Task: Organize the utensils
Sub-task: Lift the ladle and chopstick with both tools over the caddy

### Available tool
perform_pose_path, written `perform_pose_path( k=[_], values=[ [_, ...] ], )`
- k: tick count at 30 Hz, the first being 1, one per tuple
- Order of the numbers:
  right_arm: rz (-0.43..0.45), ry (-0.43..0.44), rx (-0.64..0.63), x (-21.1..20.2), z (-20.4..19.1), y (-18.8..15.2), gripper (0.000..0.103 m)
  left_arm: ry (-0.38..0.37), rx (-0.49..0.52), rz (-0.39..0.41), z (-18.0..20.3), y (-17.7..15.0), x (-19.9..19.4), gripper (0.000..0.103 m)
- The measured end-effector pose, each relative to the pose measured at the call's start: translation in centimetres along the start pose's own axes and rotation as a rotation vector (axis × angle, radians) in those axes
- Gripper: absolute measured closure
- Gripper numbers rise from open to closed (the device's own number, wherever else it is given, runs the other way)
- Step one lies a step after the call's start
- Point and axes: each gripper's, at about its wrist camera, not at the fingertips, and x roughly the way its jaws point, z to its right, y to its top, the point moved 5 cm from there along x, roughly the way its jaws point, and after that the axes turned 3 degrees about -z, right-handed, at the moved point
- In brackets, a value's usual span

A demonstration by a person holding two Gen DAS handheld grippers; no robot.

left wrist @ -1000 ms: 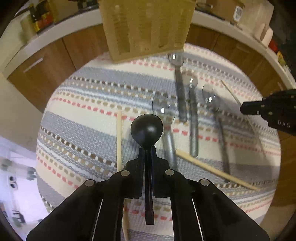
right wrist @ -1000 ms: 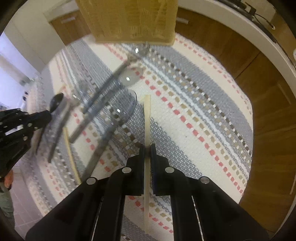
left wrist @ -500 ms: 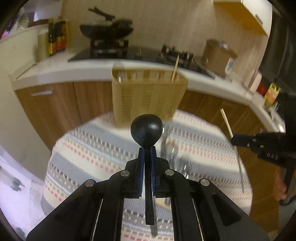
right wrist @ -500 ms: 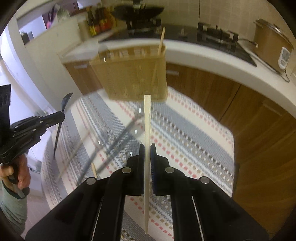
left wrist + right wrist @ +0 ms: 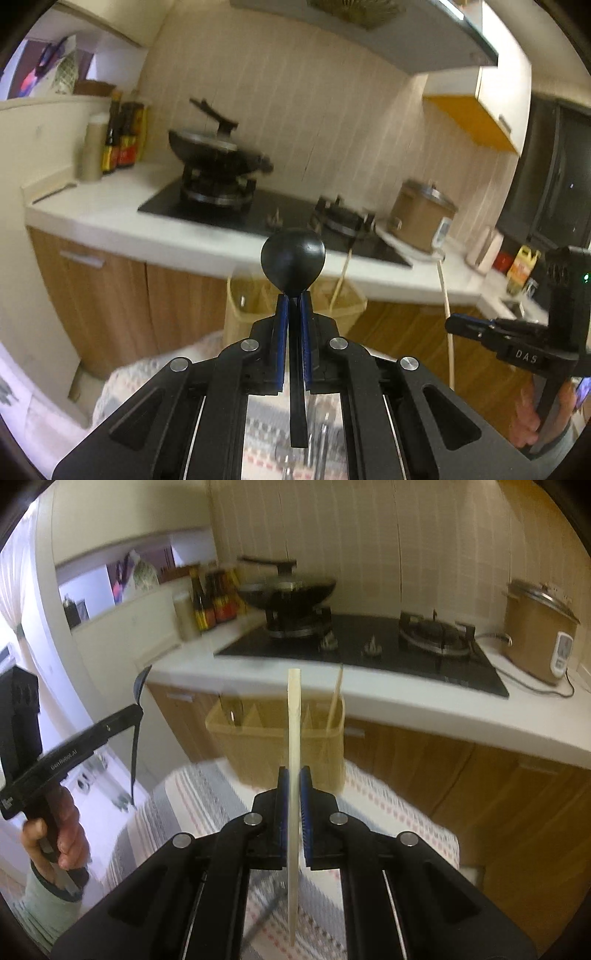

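Left wrist view, left claw (image 5: 294, 302) clamped on black spoon (image 5: 293, 260) held aloft, right claw (image 5: 294, 775) gripping pale chopstick (image 5: 294, 716) upright, woven utensil basket (image 5: 275, 746) beyond on striped cloth (image 5: 184, 794), worktop (image 5: 406, 701) behind.

Open air between me and the slotted utensil basket (image 5: 275, 734); one chopstick (image 5: 334, 698) stands in its right compartment, countertop edge (image 5: 443, 712) close behind.

Both grippers have lifted off the striped cloth (image 5: 369, 805): the left gripper (image 5: 291, 306) raises the black spoon (image 5: 292, 260), the right gripper (image 5: 294, 779) the chopstick (image 5: 294, 716), toward the wicker holder (image 5: 273, 738).
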Motion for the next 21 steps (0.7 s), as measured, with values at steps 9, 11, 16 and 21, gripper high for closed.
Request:
perform_pose_path(
  k=[9, 11, 16, 21],
  values=[
    [0.187, 0.026, 0.048, 0.8, 0.6, 6.5, 0.099, -0.066, -0.002, 0.146, 0.4, 5.1, 2.2, 0.098],
    [0.232, 0.004, 0.056, 1.6, 1.0, 7.9, 0.099, -0.054, 0.009, 0.169, 0.3, 5.6, 3.2, 0.098],
    [0.344, -0.060, 0.064, 3.7, 1.7, 10.6, 0.099, -0.013, 0.014, 0.212, -0.4, 6.3, 6.9, 0.098],
    [0.434, -0.101, 0.034, 6.8, 2.0, 11.6, 0.099, 0.021, -0.037, 0.227, -2.3, 5.9, 10.1, 0.098]
  ],
)
